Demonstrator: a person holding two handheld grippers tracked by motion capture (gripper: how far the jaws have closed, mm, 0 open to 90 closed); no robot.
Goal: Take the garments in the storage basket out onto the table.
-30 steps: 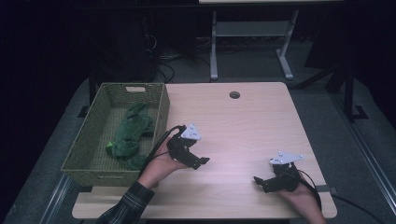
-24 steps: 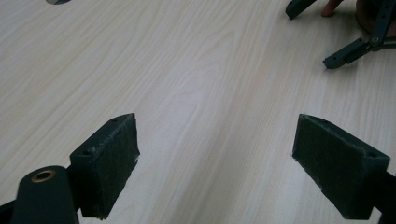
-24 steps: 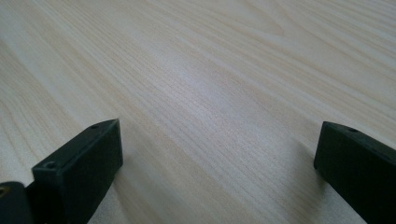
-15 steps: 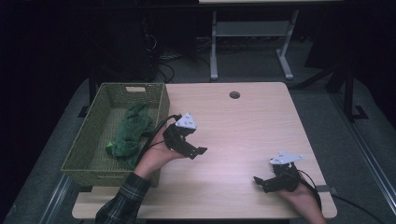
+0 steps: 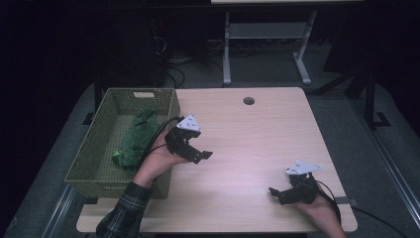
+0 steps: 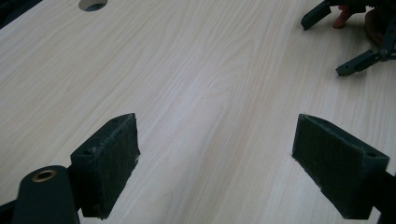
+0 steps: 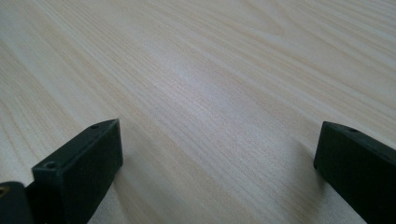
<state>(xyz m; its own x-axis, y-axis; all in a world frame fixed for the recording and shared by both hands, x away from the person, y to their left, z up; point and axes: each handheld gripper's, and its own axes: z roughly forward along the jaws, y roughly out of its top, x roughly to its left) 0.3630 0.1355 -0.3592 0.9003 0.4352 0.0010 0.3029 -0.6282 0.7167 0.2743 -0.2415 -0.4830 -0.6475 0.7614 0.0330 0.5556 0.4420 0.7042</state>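
Pale wood of the table (image 5: 247, 148) runs bare under both our tools. Our left gripper (image 5: 198, 152) hangs released just beside the wicker basket (image 5: 89, 163), jaws wide apart with nothing between them. Our right gripper (image 5: 280, 193) rests low near the front edge, also spread and holding nothing. Outward, the green cloth (image 5: 136, 141) lies bunched inside the basket. We judge the stowing done, with little left but parking our hands.
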